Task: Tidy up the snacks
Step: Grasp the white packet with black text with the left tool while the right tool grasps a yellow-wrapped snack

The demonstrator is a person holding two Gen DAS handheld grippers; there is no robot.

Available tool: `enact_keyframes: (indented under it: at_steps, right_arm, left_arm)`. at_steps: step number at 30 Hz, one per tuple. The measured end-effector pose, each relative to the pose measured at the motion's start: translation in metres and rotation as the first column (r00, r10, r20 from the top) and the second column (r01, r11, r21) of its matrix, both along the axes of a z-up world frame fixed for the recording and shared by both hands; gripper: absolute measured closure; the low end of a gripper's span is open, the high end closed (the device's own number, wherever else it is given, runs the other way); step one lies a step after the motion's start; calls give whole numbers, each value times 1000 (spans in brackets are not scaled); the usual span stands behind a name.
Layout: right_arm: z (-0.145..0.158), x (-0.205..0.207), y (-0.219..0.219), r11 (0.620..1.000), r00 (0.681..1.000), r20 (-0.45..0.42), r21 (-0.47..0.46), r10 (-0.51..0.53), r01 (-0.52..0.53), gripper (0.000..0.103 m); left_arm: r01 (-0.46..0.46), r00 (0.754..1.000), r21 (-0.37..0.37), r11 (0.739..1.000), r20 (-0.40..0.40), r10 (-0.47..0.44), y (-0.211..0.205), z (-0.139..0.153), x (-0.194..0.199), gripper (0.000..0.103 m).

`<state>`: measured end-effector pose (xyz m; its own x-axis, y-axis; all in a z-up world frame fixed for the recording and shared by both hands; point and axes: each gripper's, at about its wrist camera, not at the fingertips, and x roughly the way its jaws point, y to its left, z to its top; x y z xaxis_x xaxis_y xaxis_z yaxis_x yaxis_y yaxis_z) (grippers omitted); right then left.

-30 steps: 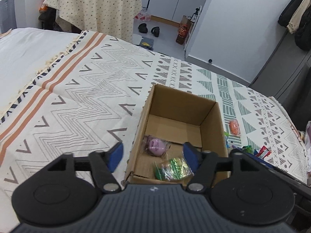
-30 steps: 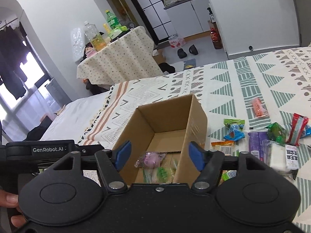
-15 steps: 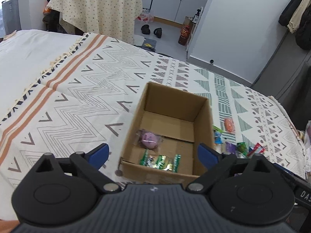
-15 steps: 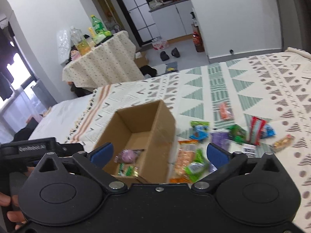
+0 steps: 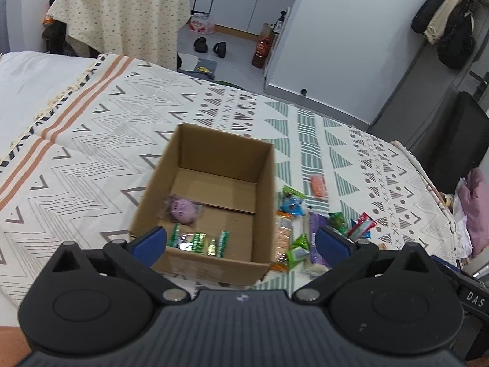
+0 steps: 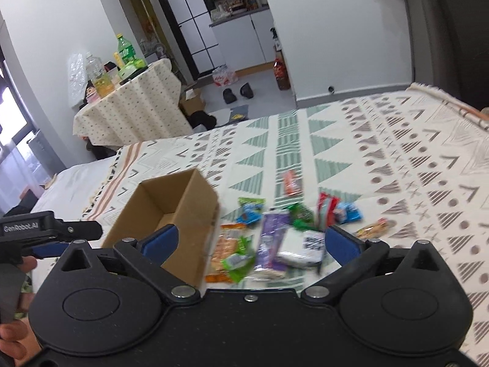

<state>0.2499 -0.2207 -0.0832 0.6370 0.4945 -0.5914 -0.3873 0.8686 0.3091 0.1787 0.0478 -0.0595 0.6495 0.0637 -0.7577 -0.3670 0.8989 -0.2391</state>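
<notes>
An open cardboard box [image 5: 262, 183] [image 6: 195, 202] sits on a patterned blanket. Inside it lie a purple round snack [image 5: 182, 210] and a green-striped clear packet [image 5: 200, 242]. To the box's right, several loose snacks are scattered: an orange packet [image 5: 318, 185] [image 6: 292, 182], a blue-green bag [image 5: 292, 203] [image 6: 251, 210], a purple bar [image 6: 272, 241], a white packet [image 6: 305, 247] and a red stick [image 6: 325, 208]. My left gripper [image 5: 241, 243] hangs open above the box's near edge, empty. My right gripper [image 6: 249, 243] is open over the snack pile, empty.
The blanket [image 5: 91, 153] covers a bed. Beyond it stand a cloth-covered table [image 5: 128, 21] with bottles, slippers [image 5: 211, 46] on the floor and white cabinets. A person's hand [image 6: 15, 333] holds the left gripper's handle at the left of the right wrist view.
Both grippers opened wide and pulled back from the box. The green-striped packet now lies flat in the box. The right gripper swung right, toward the loose snacks.
</notes>
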Motion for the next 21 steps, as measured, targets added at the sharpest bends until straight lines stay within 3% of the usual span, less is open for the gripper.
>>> enact_keyframes:
  at_steps: [7, 18, 21]
  right_arm:
    - [-19, 17, -32, 995, 988, -127, 41, -87, 93, 0]
    - [-40, 38, -80, 977, 971, -181, 115, -156, 178, 2]
    - [-47, 45, -89, 971, 963, -206, 127, -174, 202, 8]
  left_arm:
    - [49, 999, 23, 999, -6, -48, -30, 6, 12, 0]
    - [102, 995, 39, 994, 8, -103, -83, -1, 39, 0]
    - [118, 993, 35, 992, 5, -118, -95, -6, 47, 1]
